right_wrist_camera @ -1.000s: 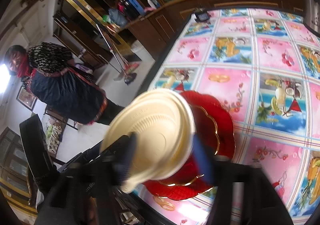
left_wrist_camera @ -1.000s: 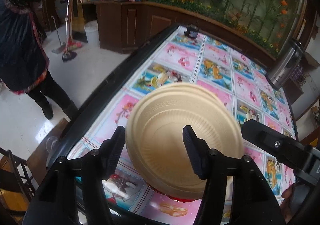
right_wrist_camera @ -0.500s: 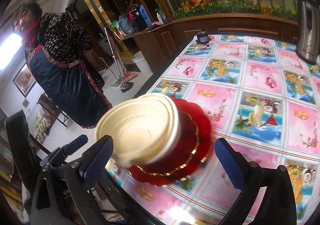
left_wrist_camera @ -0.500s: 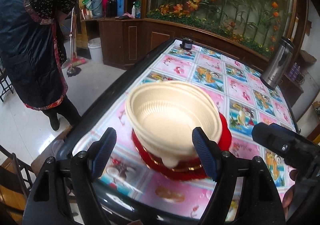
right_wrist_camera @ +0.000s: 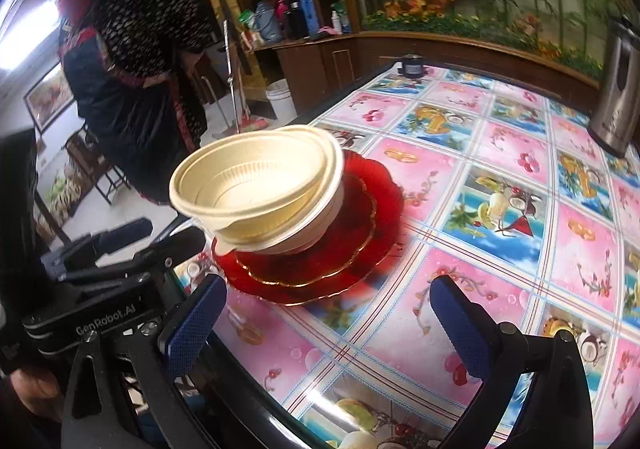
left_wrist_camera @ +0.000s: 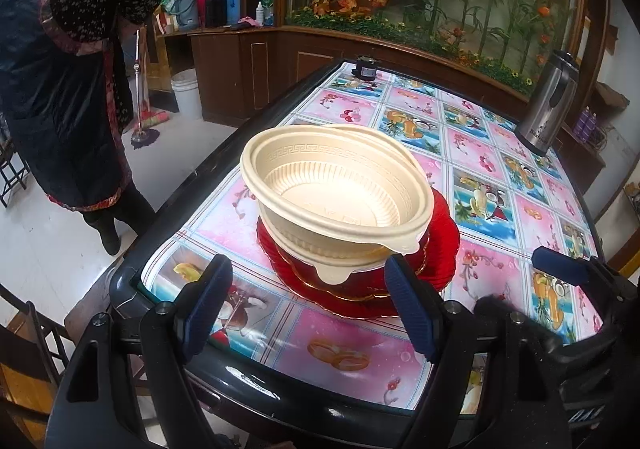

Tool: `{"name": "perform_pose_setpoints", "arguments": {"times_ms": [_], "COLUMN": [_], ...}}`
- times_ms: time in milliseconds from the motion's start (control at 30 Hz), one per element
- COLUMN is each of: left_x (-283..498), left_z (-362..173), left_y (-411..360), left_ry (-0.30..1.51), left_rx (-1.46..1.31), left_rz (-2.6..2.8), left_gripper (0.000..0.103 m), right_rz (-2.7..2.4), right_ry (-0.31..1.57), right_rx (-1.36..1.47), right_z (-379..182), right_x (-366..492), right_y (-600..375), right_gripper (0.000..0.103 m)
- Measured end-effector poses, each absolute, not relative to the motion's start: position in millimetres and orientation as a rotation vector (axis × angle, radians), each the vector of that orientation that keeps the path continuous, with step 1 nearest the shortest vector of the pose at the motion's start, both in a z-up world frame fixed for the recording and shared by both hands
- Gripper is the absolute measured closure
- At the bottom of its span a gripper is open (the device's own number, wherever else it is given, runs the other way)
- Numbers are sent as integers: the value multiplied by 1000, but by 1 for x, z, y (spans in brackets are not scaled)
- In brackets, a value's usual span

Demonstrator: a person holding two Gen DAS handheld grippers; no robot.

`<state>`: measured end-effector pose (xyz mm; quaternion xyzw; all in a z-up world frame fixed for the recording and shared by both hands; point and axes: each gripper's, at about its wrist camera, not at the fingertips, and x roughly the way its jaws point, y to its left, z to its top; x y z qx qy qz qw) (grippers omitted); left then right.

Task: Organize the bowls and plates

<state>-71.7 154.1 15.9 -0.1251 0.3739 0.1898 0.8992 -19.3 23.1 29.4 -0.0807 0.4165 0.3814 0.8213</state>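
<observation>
The stacking step looks finished: the cream bowls [left_wrist_camera: 340, 197], thin ribbed plastic, sit nested on the red plates [left_wrist_camera: 440, 249] with scalloped gold rims, near the desk [left_wrist_camera: 352, 361] corner. The left claw [left_wrist_camera: 308, 309] and right claw [right_wrist_camera: 328, 325] are both open and empty. Next, probably straightening the tilted top bowl.

Cream bowls [left_wrist_camera: 336, 189], red plates [left_wrist_camera: 440, 249], seemingly gold-edged.
</observation>
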Motion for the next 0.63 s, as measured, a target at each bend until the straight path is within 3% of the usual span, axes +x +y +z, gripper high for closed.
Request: {"name": "perform_pose_setpoints", "arguments": {"times_ms": [200,300,633], "left_x": [-73,-69,-65], "left_z": [15,12,11], "left_y": [160,163,161], "left_ry": [769,794,792], "left_rx": [-264,-272,-265], "left_rz": [400,388,348], "left_gripper": [12,0,0], "right_rz": [833,838,831], "right_ry": [860,855,839], "right_rx": [-219,-224,-243], "right_z": [30,31,34], "right_x": [-29,-29,-31], "right_y": [32,32,29], "right_gripper": [0,0,0]}}
